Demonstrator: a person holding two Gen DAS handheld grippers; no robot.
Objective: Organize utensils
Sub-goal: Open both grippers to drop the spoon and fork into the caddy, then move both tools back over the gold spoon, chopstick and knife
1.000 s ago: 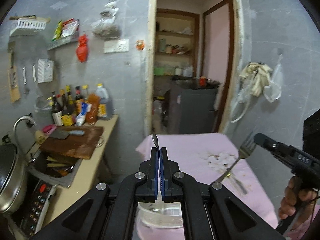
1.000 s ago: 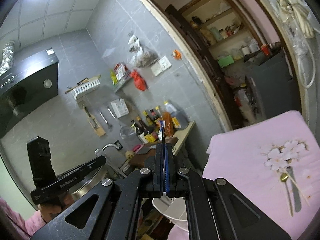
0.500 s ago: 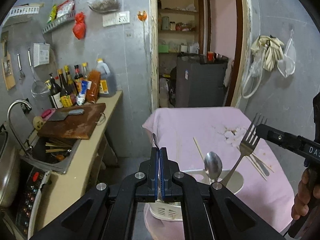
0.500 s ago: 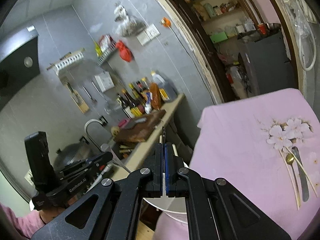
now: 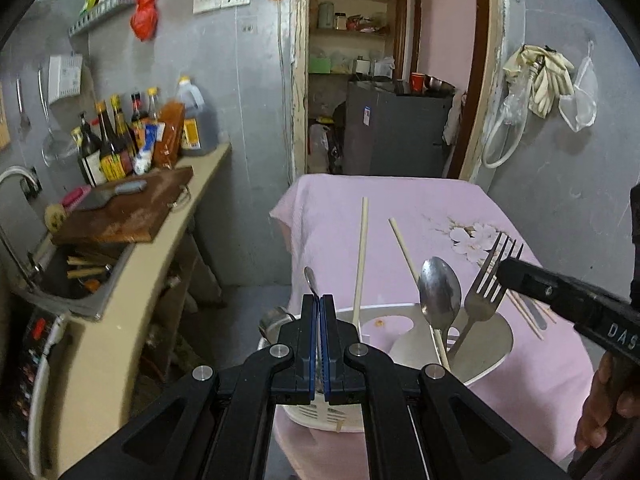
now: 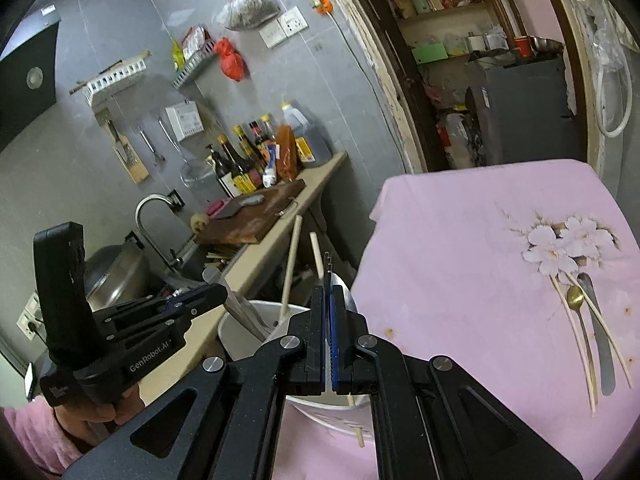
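Note:
A white utensil holder [image 5: 472, 344] stands at the near edge of the pink-clothed table [image 5: 400, 208]. In it stand a large spoon [image 5: 438, 296] and two chopsticks [image 5: 362, 256]. My left gripper [image 5: 319, 300] is shut on a small spoon [image 5: 310, 278], just over the holder's left rim. My right gripper [image 6: 328, 292] is shut on a fork [image 5: 486, 292], whose lower end reaches into the holder. The holder also shows in the right wrist view [image 6: 256, 316]. A gold spoon [image 6: 576, 300], chopsticks [image 6: 580, 344] and a knife [image 6: 600, 332] lie on the cloth.
To the left is a counter with a wooden cutting board [image 5: 124, 212], sauce bottles [image 5: 132, 136] and a sink [image 5: 76, 276] with a tap. A doorway [image 5: 392, 80] with a grey cabinet lies behind the table. Grey walls close in on the right.
Both grippers have come down and forward toward the holder. The holder, large spoon and chopsticks have come into full view. The fork now stands with its lower end in the holder.

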